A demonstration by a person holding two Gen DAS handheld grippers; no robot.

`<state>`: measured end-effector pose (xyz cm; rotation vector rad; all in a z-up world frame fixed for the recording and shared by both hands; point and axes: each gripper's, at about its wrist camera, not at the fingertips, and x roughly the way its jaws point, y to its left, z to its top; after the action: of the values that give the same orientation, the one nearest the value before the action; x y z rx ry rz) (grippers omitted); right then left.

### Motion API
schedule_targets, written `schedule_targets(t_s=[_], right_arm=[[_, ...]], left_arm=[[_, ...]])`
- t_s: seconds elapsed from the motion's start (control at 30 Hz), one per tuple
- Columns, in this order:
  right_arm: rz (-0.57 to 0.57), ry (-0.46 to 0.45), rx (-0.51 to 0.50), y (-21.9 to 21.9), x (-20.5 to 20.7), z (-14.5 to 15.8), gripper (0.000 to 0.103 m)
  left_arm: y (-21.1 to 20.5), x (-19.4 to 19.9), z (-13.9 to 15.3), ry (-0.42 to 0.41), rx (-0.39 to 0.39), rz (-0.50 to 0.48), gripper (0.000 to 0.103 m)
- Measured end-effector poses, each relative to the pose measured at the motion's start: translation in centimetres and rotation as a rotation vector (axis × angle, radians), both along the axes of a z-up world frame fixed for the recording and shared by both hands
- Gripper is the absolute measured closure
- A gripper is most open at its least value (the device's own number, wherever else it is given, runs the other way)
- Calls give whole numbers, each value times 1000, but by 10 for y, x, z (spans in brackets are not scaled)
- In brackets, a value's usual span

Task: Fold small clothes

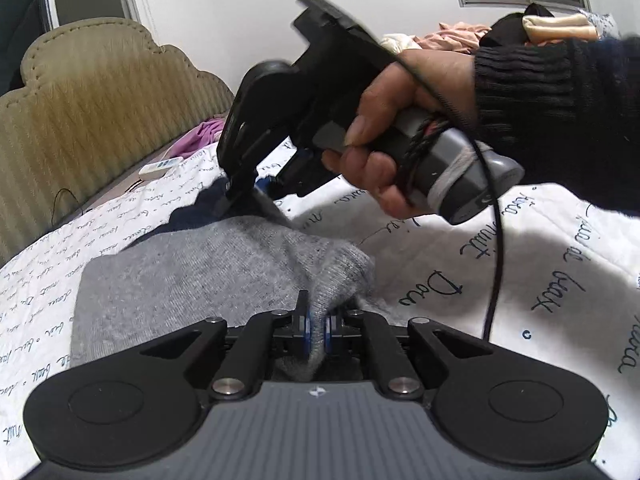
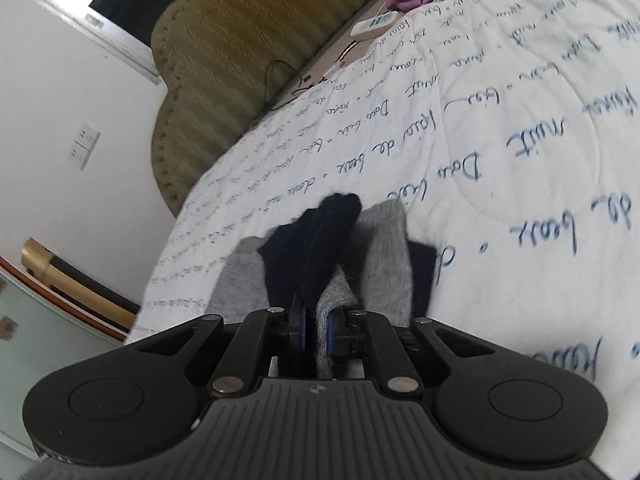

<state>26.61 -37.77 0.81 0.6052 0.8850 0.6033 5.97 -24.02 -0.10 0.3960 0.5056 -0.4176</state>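
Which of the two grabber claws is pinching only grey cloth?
The left gripper: only grey cloth sits between its blue pads. The right gripper pinches navy and grey together.

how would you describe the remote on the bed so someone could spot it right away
Start at the olive padded headboard and drop to the bare strip beside the white quilt with blue handwriting. The remote lies there, near purple clothing; it is the only small, hard white bar, with bluish buttons.

The right gripper's (image 1: 240, 200) tips are blurry where they meet the cloth. The sleeve (image 1: 560, 120) runs off the side. The grey sock (image 2: 384, 248) hides part of the dark sock (image 2: 320, 236). The quilt's (image 2: 520, 120) far words are too small to read.
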Motion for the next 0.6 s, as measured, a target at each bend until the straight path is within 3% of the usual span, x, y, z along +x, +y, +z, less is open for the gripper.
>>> schedule_targets(t_s=[0.1, 0.17, 0.27, 0.33, 0.37, 0.43, 0.47, 0.5, 0.53, 0.6], right_arm=[[-6, 50, -28, -2, 7, -13, 92], [-17, 35, -9, -3, 2, -7, 91], [-15, 14, -12, -5, -2, -2, 91], [-28, 49, -47, -5, 1, -15, 85], [-39, 50, -23, -8, 0, -16, 81], [-79, 69, 35, -15, -7, -11, 67], [-98, 52, 47, -19, -13, -4, 60], [-115, 22, 52, -23, -23, 4, 50], [-133, -11, 57, -28, -35, 11, 45], [-139, -57, 59, -34, -62, 23, 47]], left_arm=[[0, 1, -5, 17, 9, 10, 97], [3, -3, 0, 6, -10, -2, 97], [-2, -1, -11, 16, 41, -29, 97], [-1, -3, -8, 0, 45, -42, 94], [6, -5, -1, 14, 5, -52, 86], [29, -10, 13, 49, -105, -103, 57], [41, -16, 19, 53, -144, -112, 30], [58, -26, 26, 38, -194, -113, 22], [76, -35, 32, 19, -242, -115, 23], [111, -45, 44, 24, -320, -100, 23]])
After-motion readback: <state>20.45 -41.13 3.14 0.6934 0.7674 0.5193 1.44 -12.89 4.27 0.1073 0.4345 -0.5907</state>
